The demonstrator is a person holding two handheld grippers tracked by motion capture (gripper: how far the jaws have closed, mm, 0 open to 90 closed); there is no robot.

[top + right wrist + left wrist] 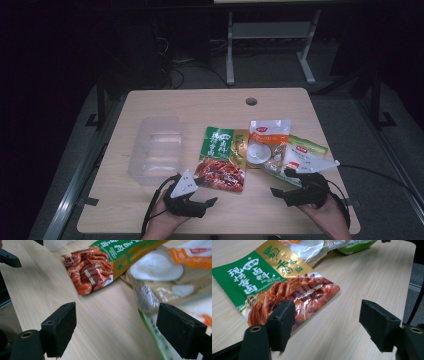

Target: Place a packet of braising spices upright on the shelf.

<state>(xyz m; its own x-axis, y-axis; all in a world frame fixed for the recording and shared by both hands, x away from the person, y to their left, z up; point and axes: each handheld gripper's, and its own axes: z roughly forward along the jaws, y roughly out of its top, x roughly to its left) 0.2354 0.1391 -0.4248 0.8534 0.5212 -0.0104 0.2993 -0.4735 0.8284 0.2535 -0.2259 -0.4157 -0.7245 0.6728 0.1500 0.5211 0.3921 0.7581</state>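
A green and gold snack pouch (222,159) printed with red food lies flat at the table's middle. Just below its near corner, my left gripper (207,192) is open with nothing between its jaws. In the left gripper view that gripper (327,320) frames bare wood, and the pouch (287,290) lies just beyond its left jaw. An orange and white pouch (267,142) and a green and white pouch (300,155) overlap to the right. My right gripper (281,183) is open beside the green and white pouch's near end. In the right gripper view its jaws (116,325) stand wide over the wood, the right one over that pouch (160,340).
A clear plastic container (155,150) with compartments stands at the table's left. A round cable hole (251,101) sits near the far edge. Metal desk legs (230,50) stand on the floor beyond. Bare wood (250,210) runs along the near edge between my two hands.
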